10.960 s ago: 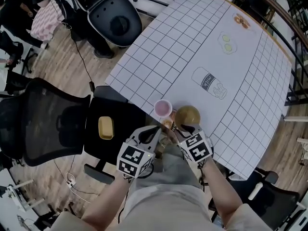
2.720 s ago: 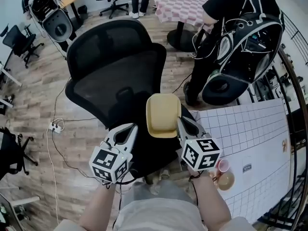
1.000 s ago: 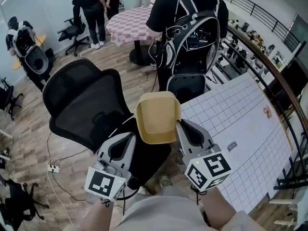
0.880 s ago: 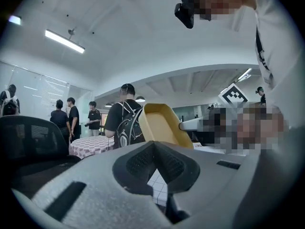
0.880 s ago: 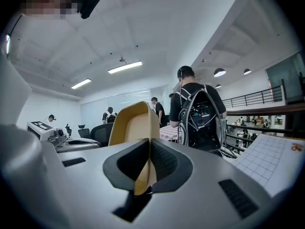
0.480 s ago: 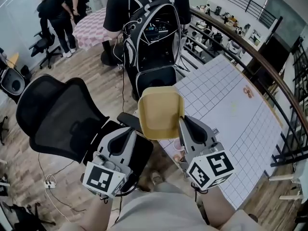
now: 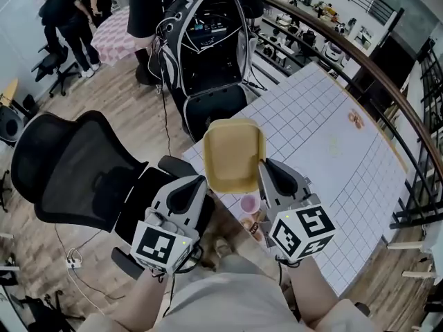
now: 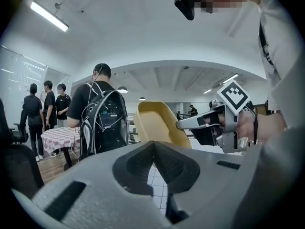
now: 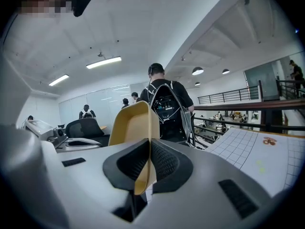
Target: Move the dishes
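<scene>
One yellow dish (image 7: 234, 154) at frame centre, in the air. Right hand-held gripper (image 7: 266, 171) is clamped on its right rim. Left hand-held gripper (image 7: 196, 184) is closed and empty, just beside the dish's lower left. One pink cup (image 7: 250, 203) sits on the counter (image 7: 332, 137) below.

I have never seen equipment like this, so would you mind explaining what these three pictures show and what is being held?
There is no robot here. A person carries a two-jaw clamp with a marker cube in each hand. The head view comes from a camera on the person's head, looking steeply down. The other two views come from cameras riding on the left hand-held gripper and the right hand-held gripper, each looking along its own jaws. The right one is clamped on the rim of a yellow dish, held up in the air near the white gridded table, where a pink cup stands. The left one's jaws are together with nothing between them, beside the dish.
</scene>
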### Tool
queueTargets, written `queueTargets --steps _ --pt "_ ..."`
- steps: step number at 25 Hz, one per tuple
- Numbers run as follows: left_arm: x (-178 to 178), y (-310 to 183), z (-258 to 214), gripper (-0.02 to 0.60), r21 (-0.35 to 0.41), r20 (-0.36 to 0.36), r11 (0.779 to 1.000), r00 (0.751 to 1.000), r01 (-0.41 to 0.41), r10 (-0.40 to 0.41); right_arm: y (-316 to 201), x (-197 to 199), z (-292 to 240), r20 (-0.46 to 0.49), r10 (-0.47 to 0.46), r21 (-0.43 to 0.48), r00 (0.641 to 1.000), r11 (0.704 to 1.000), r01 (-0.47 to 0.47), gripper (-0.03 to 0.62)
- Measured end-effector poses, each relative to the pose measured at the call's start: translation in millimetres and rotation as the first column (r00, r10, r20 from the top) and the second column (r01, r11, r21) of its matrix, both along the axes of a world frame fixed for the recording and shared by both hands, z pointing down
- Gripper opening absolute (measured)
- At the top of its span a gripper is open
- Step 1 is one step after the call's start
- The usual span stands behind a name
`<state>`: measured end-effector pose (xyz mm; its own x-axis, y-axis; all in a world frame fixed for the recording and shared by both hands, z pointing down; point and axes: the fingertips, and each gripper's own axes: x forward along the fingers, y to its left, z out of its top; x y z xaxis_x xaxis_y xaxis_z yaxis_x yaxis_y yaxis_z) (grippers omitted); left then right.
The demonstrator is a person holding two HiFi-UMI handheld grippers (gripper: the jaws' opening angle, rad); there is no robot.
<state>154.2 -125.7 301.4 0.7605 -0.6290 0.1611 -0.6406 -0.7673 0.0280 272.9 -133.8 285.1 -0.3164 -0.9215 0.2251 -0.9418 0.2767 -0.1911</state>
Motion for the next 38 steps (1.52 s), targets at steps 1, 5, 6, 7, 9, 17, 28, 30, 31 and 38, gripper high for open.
queueTargets --steps 1,5,6,7,9,17,28,30,31,38 --pt "-0.9 -1.1 8.0 0.014 -0.005 0.007 1.000 1.000 -0.004 0.004 -1.5 -1.6 7.6 -0.002 -0.002 -0.017 1.000 1.000 0.002 0.029" --pt "7.3 -12.5 37.6 0.014 -0.059 0.020 0.998 1.000 -0.002 0.003 -18.5 7.1 42.6 -0.009 -0.010 -0.094 1.000 0.996 0.009 0.029" --pt "10.8 -15.8 41.5 0.014 -0.077 0.015 0.997 1.000 0.003 -0.002 -24.2 10.4 51.3 -0.005 -0.014 -0.114 1.000 0.993 0.014 0.029" --pt "13.0 -18.6 44.7 0.014 -0.091 0.009 0.996 1.000 0.007 -0.006 -29.5 12.0 60.0 -0.001 -0.020 -0.134 1.000 0.991 0.020 0.030" --pt "13.5 -22.7 54.1 0.014 -0.110 0.013 0.994 1.000 0.011 -0.010 -38.0 10.5 78.3 -0.001 -0.031 -0.171 1.000 0.985 0.031 0.030" --pt "18.7 -47.6 113.2 0.014 -0.225 0.051 0.973 0.998 0.041 -0.030 -66.8 16.4 161.1 -0.018 -0.048 -0.327 0.999 0.944 0.039 0.030" --pt "19.6 -53.9 173.5 0.014 -0.357 0.077 0.933 0.997 0.031 -0.004 -75.0 8.6 255.5 -0.020 -0.060 -0.526 0.998 0.850 0.041 0.031" --pt "20.9 -52.1 182.3 0.014 -0.377 0.082 0.926 0.997 0.031 0.000 -74.1 8.9 269.8 -0.026 -0.067 -0.558 0.997 0.829 0.042 0.031" --pt "21.7 -51.4 185.5 0.014 -0.387 0.082 0.922 0.997 0.029 0.003 -73.8 9.4 276.8 -0.026 -0.069 -0.573 0.997 0.818 0.042 0.031" --pt "19.9 -49.8 193.8 0.014 -0.414 0.082 0.910 0.997 0.025 0.010 -70.2 19.9 301.8 -0.030 -0.040 -0.633 0.999 0.774 0.012 0.032"
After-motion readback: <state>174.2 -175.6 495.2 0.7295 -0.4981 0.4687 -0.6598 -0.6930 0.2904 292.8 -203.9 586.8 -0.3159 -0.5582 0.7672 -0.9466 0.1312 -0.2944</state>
